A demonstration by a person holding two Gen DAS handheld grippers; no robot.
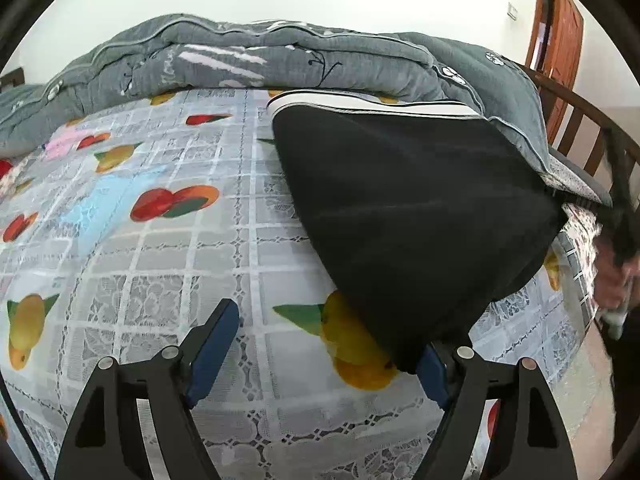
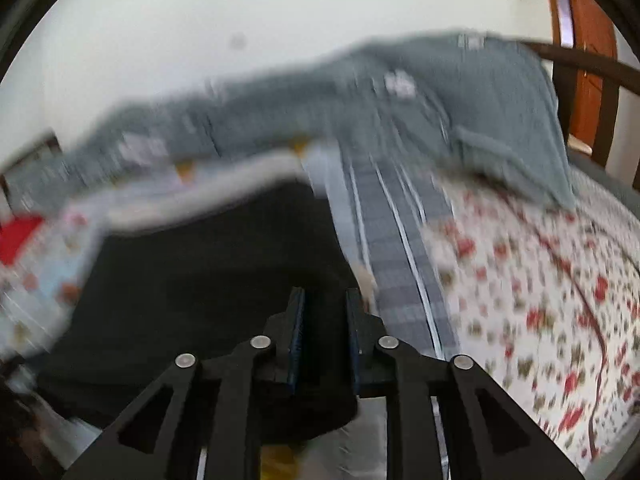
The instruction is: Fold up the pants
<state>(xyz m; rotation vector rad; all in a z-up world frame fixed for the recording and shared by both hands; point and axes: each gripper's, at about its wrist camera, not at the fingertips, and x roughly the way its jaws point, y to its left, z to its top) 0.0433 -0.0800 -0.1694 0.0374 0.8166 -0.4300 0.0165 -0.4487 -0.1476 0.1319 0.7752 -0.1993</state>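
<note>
Two views, left wrist first; my left gripper (image 1: 326, 344) has its jaws spread wide, blue pads (image 1: 212, 344) well apart, nothing between them; the near corner of the black pants (image 1: 416, 216) lies over the right finger, but I see no grasp there; the pants sit on the fruit-print bedsheet (image 1: 160, 240), right of centre, with a white-striped waistband (image 1: 372, 104) at the far edge, touching the rumpled grey quilt (image 1: 280, 56) along the back of the bed; wooden bed rail (image 1: 580, 132) at the right, wooden door (image 1: 560, 36) behind it; a blurred dark shape at the far right edge, can't tell what it is.

Right wrist view is motion-blurred; my right gripper (image 2: 325, 340) has its jaws drawn close together, clenched on a fold of the black pants (image 2: 200, 280), dark cloth filling the narrow gap between the pads and bunching below them; pants spread left of the fingers; grey striped fabric (image 2: 400, 264) just right of the gripper, red floral sheet (image 2: 540, 300) beyond that; grey quilt (image 2: 460, 92) behind, door (image 2: 588, 40) top right.
</note>
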